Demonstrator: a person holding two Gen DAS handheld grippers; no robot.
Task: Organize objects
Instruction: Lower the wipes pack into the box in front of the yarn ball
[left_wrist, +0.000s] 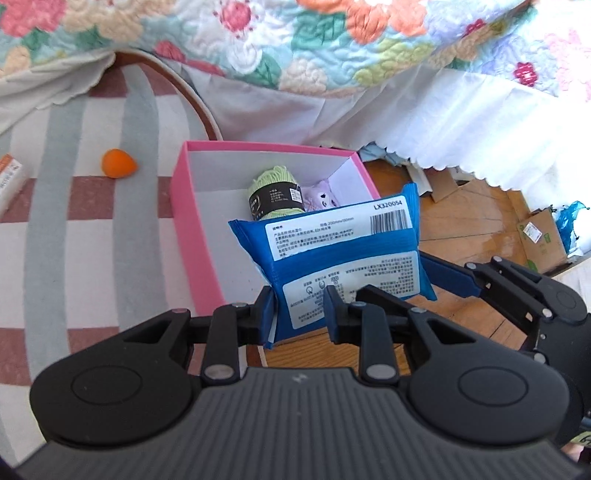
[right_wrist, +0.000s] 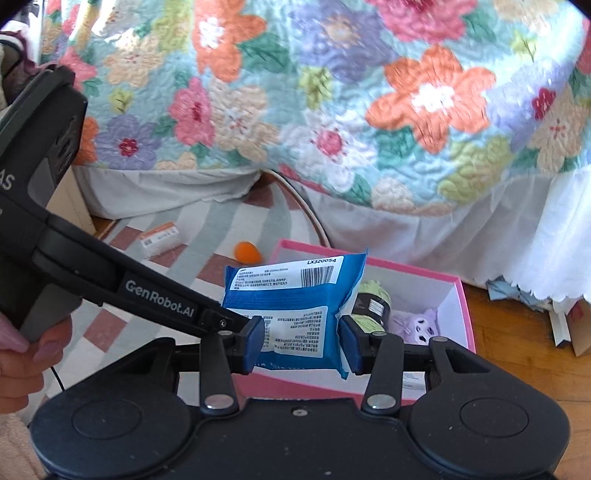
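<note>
1. The left gripper (left_wrist: 301, 314) has its jaws clamped on the lower end of a blue wipes packet (left_wrist: 332, 251), one blue pad at the packet's left edge and the other pressed against its printed back.
2. The right gripper (right_wrist: 303, 341) has its jaws closed against the same blue wipes packet (right_wrist: 295, 306), one pad on each side of its lower part; the left gripper's finger reaches in from the left and meets the packet at the same spot.
3. The packet stands upright, barcode label at the top, held over the near edge of an open pink box (left_wrist: 192, 221).
4. Inside the box, behind the packet, lie a skein of green yarn (left_wrist: 271, 195) with a black band and, just beside it, a purple plush toy (left_wrist: 321, 195).
5. The box sits on the floor where a striped rug (left_wrist: 92, 240) meets wooden boards.
6. On the rug, well apart from the box, lie an orange ball (left_wrist: 118, 163) and a small white carton (right_wrist: 159, 240).
7. A floral quilt (right_wrist: 332, 92) hangs from the bed behind.
</note>
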